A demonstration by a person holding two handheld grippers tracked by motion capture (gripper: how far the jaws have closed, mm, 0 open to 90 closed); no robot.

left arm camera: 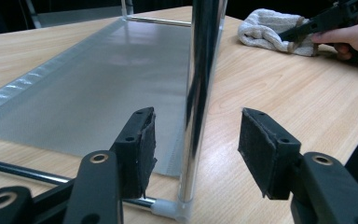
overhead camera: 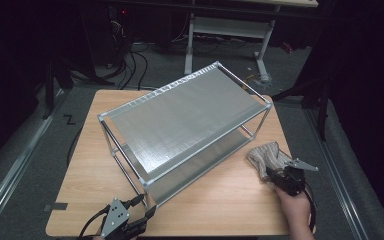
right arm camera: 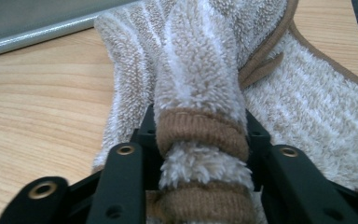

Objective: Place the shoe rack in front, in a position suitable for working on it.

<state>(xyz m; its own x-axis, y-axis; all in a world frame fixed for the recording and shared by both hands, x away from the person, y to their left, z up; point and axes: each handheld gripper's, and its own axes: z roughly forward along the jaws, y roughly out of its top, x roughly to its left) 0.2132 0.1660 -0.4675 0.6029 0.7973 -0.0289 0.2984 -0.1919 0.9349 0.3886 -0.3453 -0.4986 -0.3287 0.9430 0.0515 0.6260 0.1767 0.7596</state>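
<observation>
A two-tier metal rack [overhead camera: 180,120] with silver shelves stands across the middle of the wooden table [overhead camera: 230,200]. My left gripper [overhead camera: 147,210] is at the rack's near corner. In the left gripper view its jaws [left arm camera: 196,140] stand open on either side of the chrome corner post [left arm camera: 200,84], with a gap showing on both sides. A beige and white striped towel [overhead camera: 265,155] lies bunched on the table to the right of the rack. My right gripper [overhead camera: 276,173] is shut on a raised fold of that towel [right arm camera: 200,93], and the pads squeeze the fold between them [right arm camera: 200,135].
The rack's lower shelf [left arm camera: 98,79] rests close to the tabletop. The right hand and gripper [left arm camera: 317,23] sit near the table's right edge. Beyond the table, a white desk frame [overhead camera: 230,30] and cables [overhead camera: 130,65] stand on the dark floor.
</observation>
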